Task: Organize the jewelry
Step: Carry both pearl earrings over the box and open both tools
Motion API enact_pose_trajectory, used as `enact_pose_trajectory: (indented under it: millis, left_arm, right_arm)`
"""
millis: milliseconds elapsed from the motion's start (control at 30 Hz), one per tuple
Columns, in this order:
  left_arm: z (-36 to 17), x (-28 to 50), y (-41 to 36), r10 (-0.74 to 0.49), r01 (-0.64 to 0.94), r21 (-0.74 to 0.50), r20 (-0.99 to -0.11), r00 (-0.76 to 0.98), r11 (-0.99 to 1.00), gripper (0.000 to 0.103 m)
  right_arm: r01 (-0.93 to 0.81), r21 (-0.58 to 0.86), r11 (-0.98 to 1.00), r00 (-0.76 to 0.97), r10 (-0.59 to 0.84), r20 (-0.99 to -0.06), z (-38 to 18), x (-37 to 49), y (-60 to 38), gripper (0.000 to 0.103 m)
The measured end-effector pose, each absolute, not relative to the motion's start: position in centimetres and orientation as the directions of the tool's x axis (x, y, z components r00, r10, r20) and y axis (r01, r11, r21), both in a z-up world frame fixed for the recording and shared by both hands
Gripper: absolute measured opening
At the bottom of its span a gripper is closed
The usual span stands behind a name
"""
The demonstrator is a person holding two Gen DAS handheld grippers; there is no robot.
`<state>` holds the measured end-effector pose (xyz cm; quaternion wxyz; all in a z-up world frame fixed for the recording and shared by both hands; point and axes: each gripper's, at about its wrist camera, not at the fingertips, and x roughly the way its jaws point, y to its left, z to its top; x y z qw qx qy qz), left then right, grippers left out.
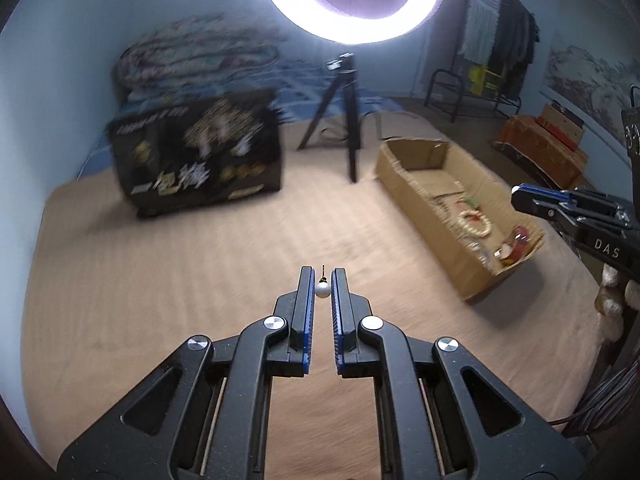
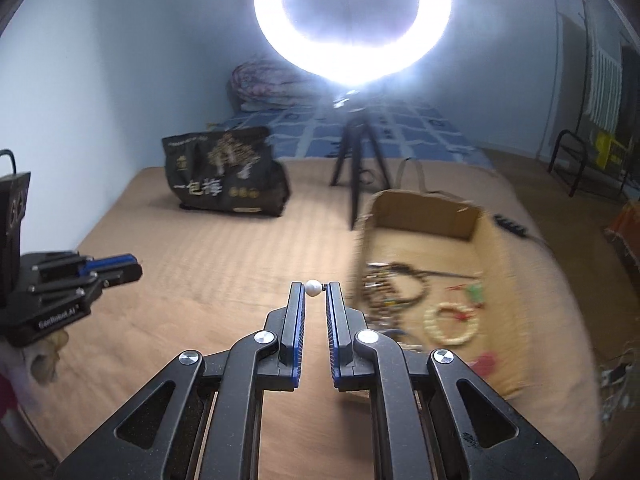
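Observation:
My left gripper (image 1: 322, 278) is shut on a small pearl earring (image 1: 322, 289), its pin pointing up, held above the tan bed cover. My right gripper (image 2: 314, 289) is shut on another pearl earring (image 2: 313, 287) held sideways between the tips. An open cardboard box (image 1: 416, 184) lies to the right; it also shows in the right wrist view (image 2: 492, 256). It holds a cream bead bracelet (image 2: 451, 323), a dark bead necklace (image 2: 394, 288) and other jewelry. Each gripper shows in the other's view: the right one (image 1: 520, 196), the left one (image 2: 136, 266).
A black printed bag (image 2: 228, 176) stands at the back left of the tan bed cover (image 2: 192, 280). A tripod (image 2: 358, 156) with a bright ring light (image 2: 352, 20) stands behind the box. A chair and hanging clothes (image 1: 496, 48) are at the far right.

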<state>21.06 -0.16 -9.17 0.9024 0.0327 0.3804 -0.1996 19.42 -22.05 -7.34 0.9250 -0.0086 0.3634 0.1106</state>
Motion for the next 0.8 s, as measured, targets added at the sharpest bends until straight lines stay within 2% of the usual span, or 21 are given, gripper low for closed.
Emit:
enact_pose_trajectory:
  millis: [167,367,800]
  left_arm:
    - [-7.2,22.4,-5.2,-0.37,0.436,-0.084,-0.684,0.628,0.896,0.006]
    - [-6.3,24.8,-10.3,-0.406,0.469,-0.097,-0.671,0.621,0.878,0.006]
    - [-8.5,31.7,-16.4,-0.43,0.416,-0.199,-0.682,0.592,0.887,0.006]
  right_arm:
    - [-0.179,0.011,0.984,0.729,0.14,-0.67,-5.6,19.2,-26.9,0.009]
    - [-0.134,0.042,0.99,0.73,0.127,-0.672,-5.9,20.5,-30.8,0.009]
    - [-0.121,0.114,0.986,0.684,0.166,-0.71,-9.1,24.3,-33.7,0.009]
